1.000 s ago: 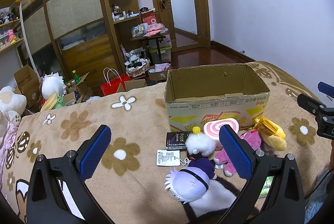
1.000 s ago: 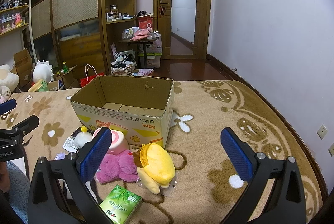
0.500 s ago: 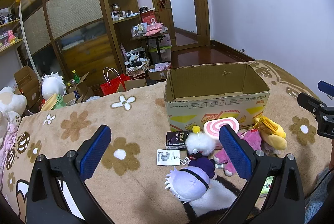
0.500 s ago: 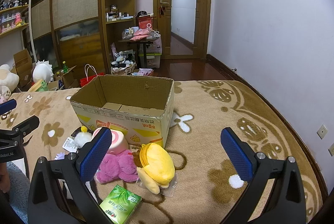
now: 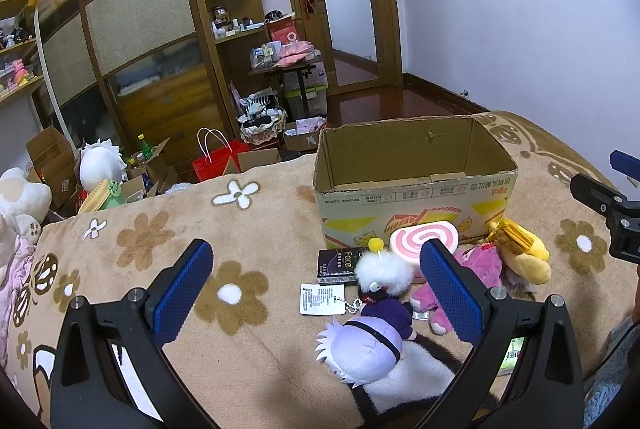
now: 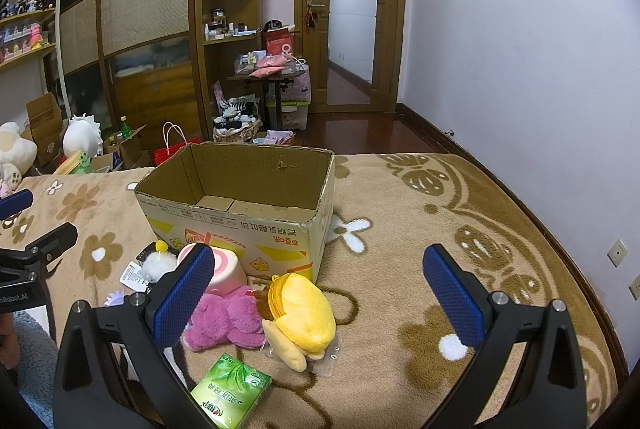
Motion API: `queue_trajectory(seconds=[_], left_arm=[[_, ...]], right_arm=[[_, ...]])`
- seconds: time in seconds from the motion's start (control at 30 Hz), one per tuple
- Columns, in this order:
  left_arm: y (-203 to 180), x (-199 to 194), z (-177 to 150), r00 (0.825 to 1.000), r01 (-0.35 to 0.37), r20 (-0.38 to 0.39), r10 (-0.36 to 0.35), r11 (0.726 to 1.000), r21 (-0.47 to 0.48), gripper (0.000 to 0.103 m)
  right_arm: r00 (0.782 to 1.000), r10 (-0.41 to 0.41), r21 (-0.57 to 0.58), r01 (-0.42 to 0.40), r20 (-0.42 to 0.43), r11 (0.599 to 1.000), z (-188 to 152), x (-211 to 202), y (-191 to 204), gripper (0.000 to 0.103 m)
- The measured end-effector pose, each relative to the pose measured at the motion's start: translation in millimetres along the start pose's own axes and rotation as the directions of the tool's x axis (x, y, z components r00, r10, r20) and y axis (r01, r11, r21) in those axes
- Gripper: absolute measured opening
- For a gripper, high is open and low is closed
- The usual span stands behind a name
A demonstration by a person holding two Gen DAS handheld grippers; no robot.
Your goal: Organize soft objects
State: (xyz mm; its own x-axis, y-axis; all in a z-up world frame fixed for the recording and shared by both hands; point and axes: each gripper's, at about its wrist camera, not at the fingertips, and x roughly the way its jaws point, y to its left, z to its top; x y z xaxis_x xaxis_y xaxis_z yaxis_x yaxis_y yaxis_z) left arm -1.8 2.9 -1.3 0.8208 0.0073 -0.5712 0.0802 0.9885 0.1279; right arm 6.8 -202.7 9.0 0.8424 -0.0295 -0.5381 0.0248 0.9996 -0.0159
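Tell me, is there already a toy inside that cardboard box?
No. In the right wrist view the cardboard box shows only its bare bottom flaps, while the pink plush and yellow plush lie on the blanket in front of it.

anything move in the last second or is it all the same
Nothing visibly changed. Both claws, left and right, stay open and empty above the blanket, and the soft toys, including the yellow toy and pink toy, still lie in front of the empty cardboard box.
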Motion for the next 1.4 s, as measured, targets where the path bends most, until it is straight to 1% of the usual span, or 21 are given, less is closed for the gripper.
queue_trajectory(seconds=[0.17, 0.27, 0.47, 0.57, 0.67, 0.8, 0.93, 1.07, 1.17, 1.3, 1.4], left_arm=[[14, -5, -12, 1.000, 0.012, -0.014, -0.012, 1.000, -0.002, 0.102], [6, 6, -15, 0.999, 0.019, -0.032, -0.019, 1.000, 0.000, 0.102], [3, 14, -9, 0.995, 0.047, -0.089, -0.045, 0.999, 0.011, 0.102], [0, 19, -9, 0.989, 0.072, -0.135, -0.069, 0.997, 0.023, 0.102], [-5, 33, -6, 0.974, 0.110, -0.202, -0.102, 0.994, 0.027, 0.102], [-20, 60, -8, 0.947, 0.137, -0.299, -0.121, 0.990, 0.031, 0.102], [-29, 77, -14, 0.927, 0.149, -0.354, -0.126, 0.988, 0.037, 0.102], [-32, 92, -22, 0.898, 0.151, -0.423, -0.122, 0.988, 0.036, 0.102], [-30, 102, -27, 0.877, 0.155, -0.462, -0.129, 0.988, 0.019, 0.102], [-28, 113, -33, 0.852, 0.155, -0.505, -0.137, 0.988, -0.005, 0.102], [-29, 120, -36, 0.839, 0.158, -0.526, -0.140, 0.987, -0.010, 0.102]], right_arm=[[1.000, 0.002, -0.001, -0.002, -0.004, 1.000, 0, 0, 0, 0.103], [1.000, 0.009, -0.008, -0.009, -0.014, 1.000, -2, 6, 5, 0.103], [0.999, 0.019, 0.003, -0.019, -0.031, 1.000, -4, 12, 5, 0.103], [0.998, 0.037, 0.026, -0.036, -0.051, 0.999, -4, 17, 3, 0.103], [0.996, 0.041, 0.041, -0.038, -0.075, 0.998, -3, 27, 1, 0.103], [0.993, 0.045, 0.053, -0.039, -0.114, 0.998, -6, 36, 0, 0.103], [0.987, 0.046, 0.040, -0.041, -0.153, 0.998, -8, 47, 3, 0.103], [0.979, 0.044, 0.020, -0.041, -0.200, 0.999, -12, 61, 7, 0.103], [0.972, 0.043, 0.010, -0.042, -0.232, 0.999, -15, 72, 9, 0.103], [0.961, 0.050, 0.011, -0.049, -0.271, 0.999, -19, 87, 9, 0.103], [0.955, 0.066, 0.023, -0.062, -0.291, 0.998, -22, 94, 9, 0.103]])
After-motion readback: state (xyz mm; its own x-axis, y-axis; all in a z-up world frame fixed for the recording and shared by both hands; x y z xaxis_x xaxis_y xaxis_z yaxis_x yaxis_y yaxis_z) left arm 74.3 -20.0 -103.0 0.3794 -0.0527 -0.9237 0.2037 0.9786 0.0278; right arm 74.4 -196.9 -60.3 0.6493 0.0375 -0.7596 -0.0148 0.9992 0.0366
